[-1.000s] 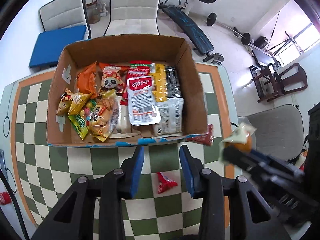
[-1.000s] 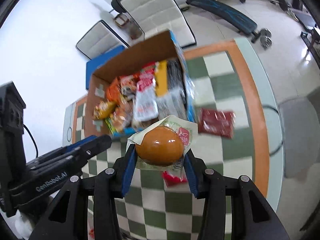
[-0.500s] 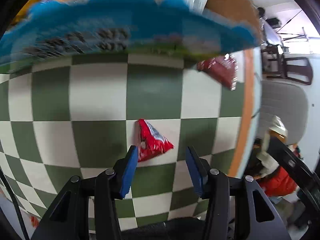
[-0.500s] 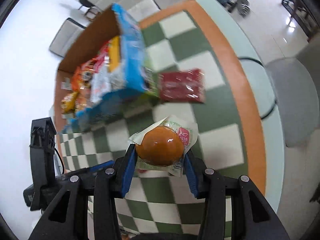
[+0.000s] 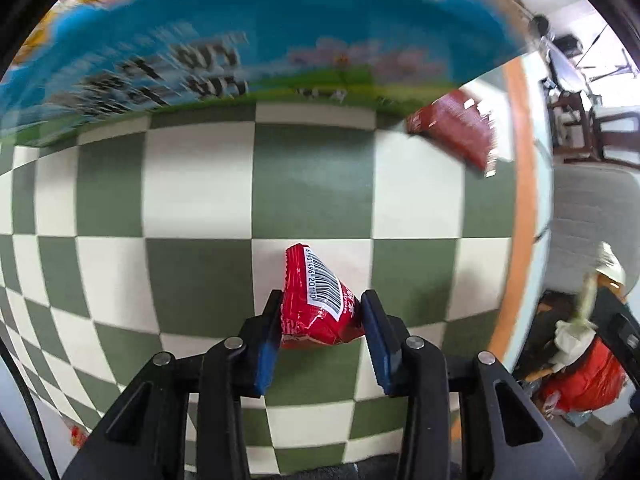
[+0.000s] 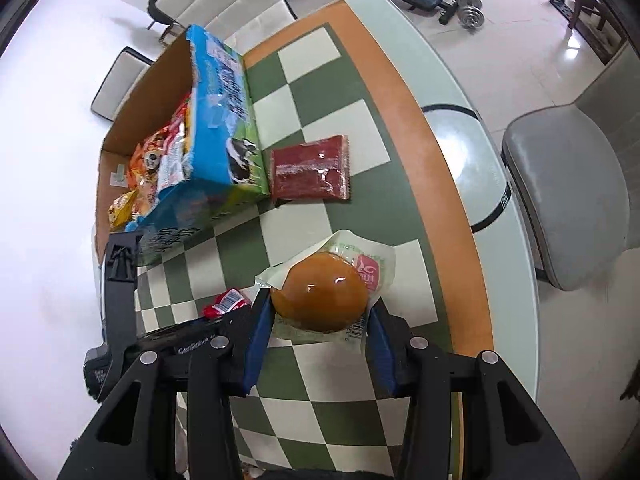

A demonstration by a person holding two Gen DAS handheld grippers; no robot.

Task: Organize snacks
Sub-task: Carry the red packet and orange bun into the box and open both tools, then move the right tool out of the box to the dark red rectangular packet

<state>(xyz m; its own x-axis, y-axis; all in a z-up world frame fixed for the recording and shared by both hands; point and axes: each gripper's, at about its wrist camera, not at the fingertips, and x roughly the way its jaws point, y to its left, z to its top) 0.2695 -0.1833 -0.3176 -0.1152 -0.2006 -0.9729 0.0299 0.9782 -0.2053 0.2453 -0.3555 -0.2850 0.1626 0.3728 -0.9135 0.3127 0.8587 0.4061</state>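
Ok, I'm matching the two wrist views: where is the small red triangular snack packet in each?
Left wrist: small red packet low centre, between the left hand-held gripper fingers.
Right wrist: its tip lower left, beside the wrapped bun.
Shared landmark: flat dark-red packet by the box.

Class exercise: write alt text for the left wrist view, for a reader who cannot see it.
The left tongs are shut on a small red snack packet showing a barcode, over a green and white checkered table. A blurred blue box fills the top, with a dark red packet lying at its right corner.
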